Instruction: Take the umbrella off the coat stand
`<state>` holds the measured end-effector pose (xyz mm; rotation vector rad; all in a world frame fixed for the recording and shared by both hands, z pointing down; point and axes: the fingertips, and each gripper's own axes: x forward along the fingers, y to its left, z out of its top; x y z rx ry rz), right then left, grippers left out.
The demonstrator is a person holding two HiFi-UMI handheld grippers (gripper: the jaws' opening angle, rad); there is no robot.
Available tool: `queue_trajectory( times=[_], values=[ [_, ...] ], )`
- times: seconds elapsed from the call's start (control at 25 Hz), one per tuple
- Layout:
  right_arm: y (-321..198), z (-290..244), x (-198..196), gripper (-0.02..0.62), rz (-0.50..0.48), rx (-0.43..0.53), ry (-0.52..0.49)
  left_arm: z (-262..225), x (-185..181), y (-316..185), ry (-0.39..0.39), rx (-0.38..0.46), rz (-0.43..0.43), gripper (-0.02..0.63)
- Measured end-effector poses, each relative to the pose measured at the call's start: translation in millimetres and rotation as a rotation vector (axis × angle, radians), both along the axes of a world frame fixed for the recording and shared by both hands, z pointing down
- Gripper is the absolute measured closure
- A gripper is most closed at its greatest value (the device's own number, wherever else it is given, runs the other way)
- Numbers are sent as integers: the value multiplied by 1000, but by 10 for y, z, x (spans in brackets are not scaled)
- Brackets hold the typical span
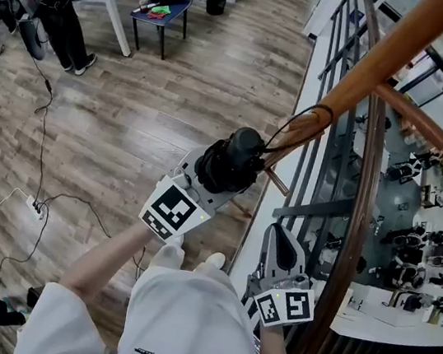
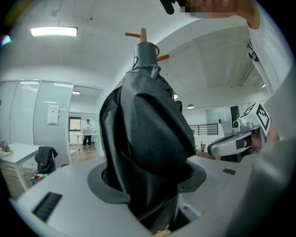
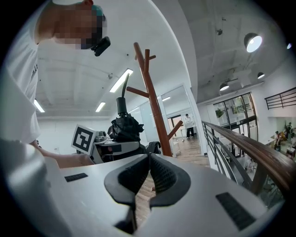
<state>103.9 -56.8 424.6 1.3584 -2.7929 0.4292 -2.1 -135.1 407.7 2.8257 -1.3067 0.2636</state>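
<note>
The left gripper [image 1: 224,171] is pinching the folded umbrella [image 1: 243,146] around its soft, light, probably slip-prone fabric bundle, likely firmer near the handle, while the right gripper [image 3: 149,159] is hanging empty, jaws pressed together.

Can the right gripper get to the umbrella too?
Probably yes. Only open air lies between the right gripper and the umbrella, which the left gripper holds close by. The right jaws are shut, so they'd have to open first.
</note>
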Motion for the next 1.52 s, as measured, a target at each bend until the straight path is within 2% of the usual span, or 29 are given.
queue_trajectory(
  times=[0.32, 0.52, 0.76, 1.04, 1.16, 1.32, 1.52],
  values=[
    [93, -99, 27, 558, -2, 33, 0, -127, -56, 264, 1, 11, -18, 348],
    [132, -110, 6, 558, -23, 58, 31, -74, -169, 486, 34, -36, -68, 348],
    [75, -37, 100, 557, -4, 48, 32, 127, -186, 735, 73, -95, -104, 348],
    [71, -8, 144, 558, -12, 48, 52, 120, -224, 929, 85, -111, -135, 348],
    [76, 17, 154, 558, -11, 52, 65, 79, -248, 995, 93, -101, -143, 348],
    [39, 8, 220, 557, -1, 63, 67, -57, -254, 1062, 143, -31, -182, 348],
    [124, 50, 315, 557, -13, 46, 73, -80, -192, 1287, 154, -54, -198, 348]
  ],
)
